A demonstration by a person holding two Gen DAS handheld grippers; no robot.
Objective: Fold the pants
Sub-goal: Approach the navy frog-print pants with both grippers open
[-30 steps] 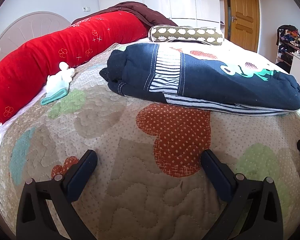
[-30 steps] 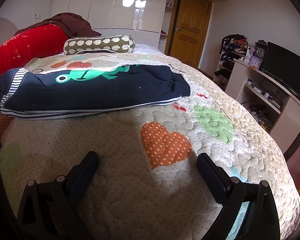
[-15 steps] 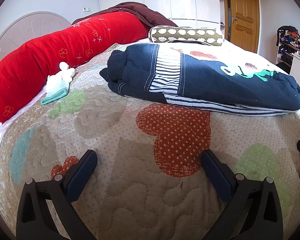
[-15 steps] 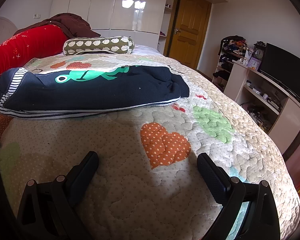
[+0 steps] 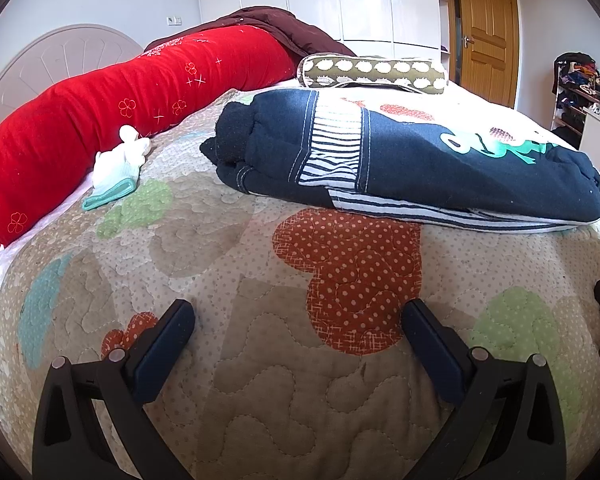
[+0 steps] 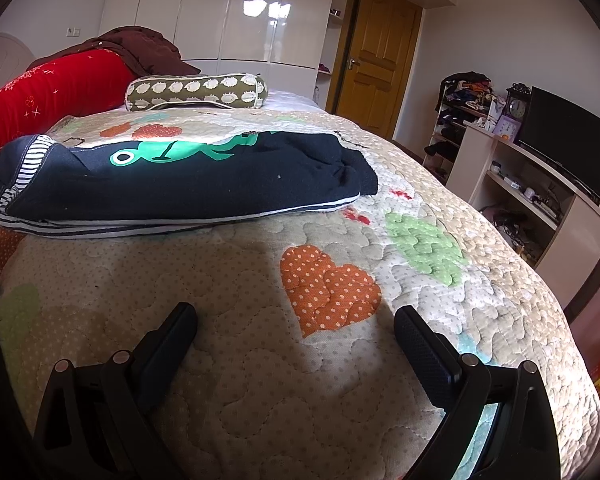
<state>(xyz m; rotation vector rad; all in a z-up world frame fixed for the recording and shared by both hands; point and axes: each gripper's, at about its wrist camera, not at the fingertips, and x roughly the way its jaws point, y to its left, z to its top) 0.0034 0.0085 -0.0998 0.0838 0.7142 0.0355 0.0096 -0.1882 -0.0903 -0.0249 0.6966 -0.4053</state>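
The navy pants (image 5: 400,152) lie folded into a long, thick bundle across the middle of the quilted bed (image 5: 260,380), with a striped waistband panel facing the left camera and a green frog print (image 6: 168,152) on top. A striped layer shows along the bundle's lower edge where it meets the quilt. Nothing holds the pants.

The left tongs (image 5: 298,330) hover over the quilt in front of the bundle, their two blue pads set wide apart with nothing between them, above a red dotted heart patch (image 5: 352,276). The right tongs (image 6: 296,330) are likewise spread wide and empty, near an orange dotted heart patch (image 6: 328,288), well short of the pants.

Beyond the bundle, a long red bolster (image 5: 120,116) runs along the headboard side, with a small white and teal sock (image 5: 116,172) lying beside it. An olive patterned pillow (image 6: 196,92) rests behind the pants. A wooden door (image 6: 376,60) and a dark television (image 6: 568,144) stand farther off.
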